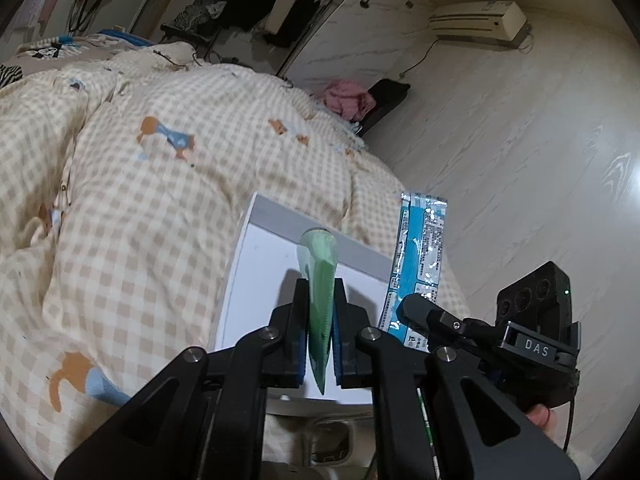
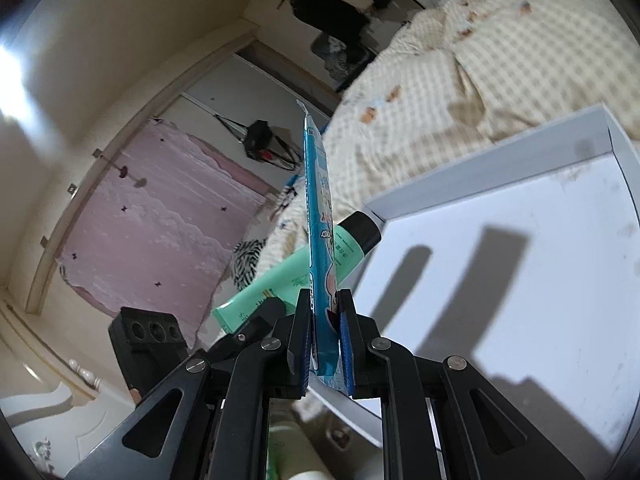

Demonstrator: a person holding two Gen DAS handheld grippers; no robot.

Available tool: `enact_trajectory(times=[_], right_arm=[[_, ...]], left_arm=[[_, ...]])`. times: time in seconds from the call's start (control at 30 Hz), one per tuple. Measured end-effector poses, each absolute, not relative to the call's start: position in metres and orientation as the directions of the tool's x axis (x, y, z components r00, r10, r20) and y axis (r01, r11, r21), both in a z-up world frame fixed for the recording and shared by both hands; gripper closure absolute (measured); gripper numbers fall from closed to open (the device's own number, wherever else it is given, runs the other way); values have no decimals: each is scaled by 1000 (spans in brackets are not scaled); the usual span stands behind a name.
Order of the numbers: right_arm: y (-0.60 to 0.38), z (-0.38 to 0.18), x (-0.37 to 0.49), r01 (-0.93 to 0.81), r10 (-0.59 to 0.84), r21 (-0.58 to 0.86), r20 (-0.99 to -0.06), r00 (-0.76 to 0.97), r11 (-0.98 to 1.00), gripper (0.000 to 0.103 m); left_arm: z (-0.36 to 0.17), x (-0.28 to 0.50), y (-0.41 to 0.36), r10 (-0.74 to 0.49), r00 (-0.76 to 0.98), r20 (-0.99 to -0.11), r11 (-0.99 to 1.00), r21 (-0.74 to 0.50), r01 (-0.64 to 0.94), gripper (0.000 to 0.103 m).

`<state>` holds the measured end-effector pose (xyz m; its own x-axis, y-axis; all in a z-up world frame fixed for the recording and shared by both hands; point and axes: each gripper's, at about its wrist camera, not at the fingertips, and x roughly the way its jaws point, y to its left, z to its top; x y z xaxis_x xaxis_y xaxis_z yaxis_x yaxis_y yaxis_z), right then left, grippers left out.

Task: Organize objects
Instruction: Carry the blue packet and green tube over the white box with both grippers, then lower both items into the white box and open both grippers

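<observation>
**Both tongs hold a thing over the white tray on the bed**

The bed (image 1: pixel 160 184) is the largest thing here. Its cover has beige and cream squares with small orange and blue animal figures. In the left wrist view it fills the picture from 9 o'clock to the centre.

On the cover lies a white tray (image 1: pixel 256 280) with low walls. In the left wrist view it is just below the centre. In the right wrist view the same tray (image 2: pixel 520 280) fills the side from 2 to 5 o'clock, and two long shadows fall on its bare floor.

The left gripper (image 1: pixel 321 320) stands at 6 o'clock of its own view. Its jaws are narrow and pressed on a green tube (image 1: pixel 320 280), which is seen edge-on there and points forward over the tray. From the right wrist view the green tube (image 2: pixel 280 280) shows its side, and its black cap (image 2: pixel 362 230) is near the left corner of the tray.

The right gripper (image 2: pixel 325 328) is also narrow, closed on a blue packet (image 2: pixel 316 200) that stands upright and rises toward 12 o'clock. In the left wrist view this blue packet (image 1: pixel 418 256) is at 4 o'clock from the centre, just beside the right wall of the tray, and a fingertip (image 1: pixel 540 416) of the person shows below the black gripper.
</observation>
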<state>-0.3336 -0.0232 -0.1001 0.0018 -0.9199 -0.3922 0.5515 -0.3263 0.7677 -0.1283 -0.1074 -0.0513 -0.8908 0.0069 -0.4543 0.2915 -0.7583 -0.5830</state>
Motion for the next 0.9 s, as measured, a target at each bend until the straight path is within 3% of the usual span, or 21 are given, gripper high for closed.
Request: enact_trajectory(times=[0.4, 0.9], right_arm=[[-28, -81, -324, 581, -872, 707, -489, -10, -403, 91], [-20, -85, -314, 597, -835, 659, -549, -33, -457, 87]], left_arm=[[-52, -139, -89, -1, -843, -538, -812, -491, 315, 92], [-63, -145, -93, 34, -815, -578, -792, -514, 331, 90]])
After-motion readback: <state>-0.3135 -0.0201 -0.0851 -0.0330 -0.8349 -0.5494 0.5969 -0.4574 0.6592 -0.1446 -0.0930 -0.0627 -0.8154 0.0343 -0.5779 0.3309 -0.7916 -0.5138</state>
